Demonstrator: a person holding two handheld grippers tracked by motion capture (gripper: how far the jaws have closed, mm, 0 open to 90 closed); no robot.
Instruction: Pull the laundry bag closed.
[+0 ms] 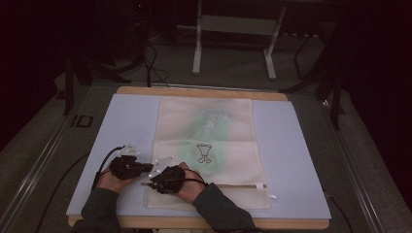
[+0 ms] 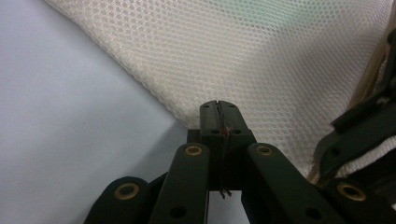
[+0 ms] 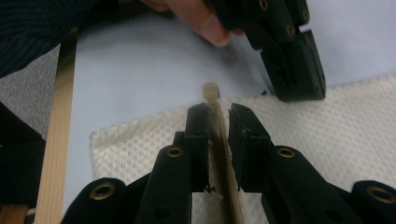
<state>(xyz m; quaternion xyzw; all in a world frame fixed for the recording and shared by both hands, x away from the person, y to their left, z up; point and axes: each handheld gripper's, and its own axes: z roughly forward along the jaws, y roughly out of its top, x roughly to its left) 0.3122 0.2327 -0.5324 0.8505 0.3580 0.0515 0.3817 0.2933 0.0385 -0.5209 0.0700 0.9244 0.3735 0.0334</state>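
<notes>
A cream mesh bag [image 1: 209, 131] with a small goblet drawing and a green shape inside lies flat on a pale blue mat [image 1: 291, 145]. A zipper [image 1: 233, 185] runs across its near end. My left gripper [image 1: 149, 168] is at the bag's near left edge; in the left gripper view its jaws [image 2: 218, 109] are shut on the edge of the mesh [image 2: 261, 56]. My right gripper [image 1: 147, 183] is just beside it at the zipper's left end. In the right gripper view, the beige zipper strip [image 3: 223, 154] runs between the jaws of the right gripper [image 3: 218, 109], which press on it.
The mat lies on a wooden table whose edge [image 1: 194, 91] shows at the back and beside the right gripper [image 3: 56, 140]. Cables trail off the left side. A metal stand [image 1: 233, 29] is on the floor beyond the table. The left gripper [image 3: 299, 88] sits close ahead of the right one.
</notes>
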